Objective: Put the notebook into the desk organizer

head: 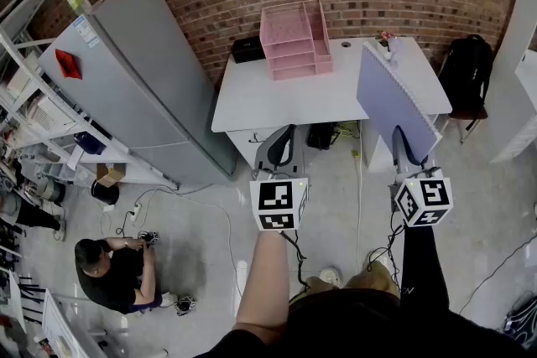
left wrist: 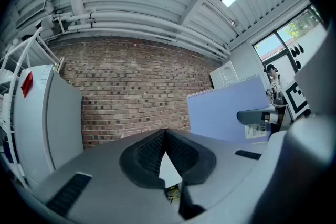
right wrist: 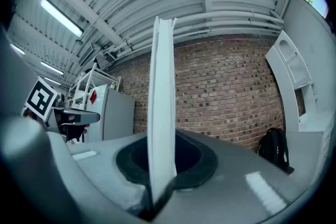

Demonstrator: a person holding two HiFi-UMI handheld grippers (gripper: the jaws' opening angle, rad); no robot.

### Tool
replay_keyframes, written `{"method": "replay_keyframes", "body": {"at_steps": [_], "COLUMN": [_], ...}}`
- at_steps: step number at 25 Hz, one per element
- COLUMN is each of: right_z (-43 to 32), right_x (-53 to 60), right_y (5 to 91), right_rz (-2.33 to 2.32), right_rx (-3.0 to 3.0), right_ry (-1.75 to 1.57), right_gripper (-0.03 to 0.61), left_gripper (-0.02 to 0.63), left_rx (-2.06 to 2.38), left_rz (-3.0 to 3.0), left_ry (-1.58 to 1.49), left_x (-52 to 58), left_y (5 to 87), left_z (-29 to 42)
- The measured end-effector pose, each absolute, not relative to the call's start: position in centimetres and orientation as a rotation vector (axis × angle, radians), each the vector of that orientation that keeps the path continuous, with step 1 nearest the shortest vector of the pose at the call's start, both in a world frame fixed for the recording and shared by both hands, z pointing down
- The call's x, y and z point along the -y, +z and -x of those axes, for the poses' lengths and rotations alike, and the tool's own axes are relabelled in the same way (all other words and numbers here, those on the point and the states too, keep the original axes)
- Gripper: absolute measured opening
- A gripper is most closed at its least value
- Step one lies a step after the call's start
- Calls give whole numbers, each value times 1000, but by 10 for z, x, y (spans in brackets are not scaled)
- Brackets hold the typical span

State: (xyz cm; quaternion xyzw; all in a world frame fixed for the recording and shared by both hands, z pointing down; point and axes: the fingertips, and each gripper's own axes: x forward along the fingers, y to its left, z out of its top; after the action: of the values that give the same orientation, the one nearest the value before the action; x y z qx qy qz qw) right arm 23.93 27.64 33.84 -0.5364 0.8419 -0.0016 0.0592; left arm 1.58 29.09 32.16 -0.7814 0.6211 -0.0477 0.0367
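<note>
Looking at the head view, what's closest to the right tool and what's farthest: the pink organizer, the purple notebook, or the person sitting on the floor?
1. The notebook: gripped in the right tool itself.
2. The pink organizer: at the back of the desk, off to the left.
3. The person sitting on the floor: far away at the left.
</note>
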Motion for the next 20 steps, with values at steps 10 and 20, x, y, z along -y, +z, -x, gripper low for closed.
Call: {"method": "replay_keyframes", "body": {"at_steps": [10,20], "right_z": [-232,-229], "right_x": [-271,-234], "right_y": [336,328], "right_rz": [1643,1628], "right_rx": [-2514,-2482], "right_ry": [-14,16], "right_gripper": [29,29], "left_gripper": [8,9], "left_rx": [-1905,-1917], "left_rz": [2390,2395], "left_ry": [-154,-156], "left_x": [-289,-256], "left_y": [321,329], "left_z": [-4,5]}}
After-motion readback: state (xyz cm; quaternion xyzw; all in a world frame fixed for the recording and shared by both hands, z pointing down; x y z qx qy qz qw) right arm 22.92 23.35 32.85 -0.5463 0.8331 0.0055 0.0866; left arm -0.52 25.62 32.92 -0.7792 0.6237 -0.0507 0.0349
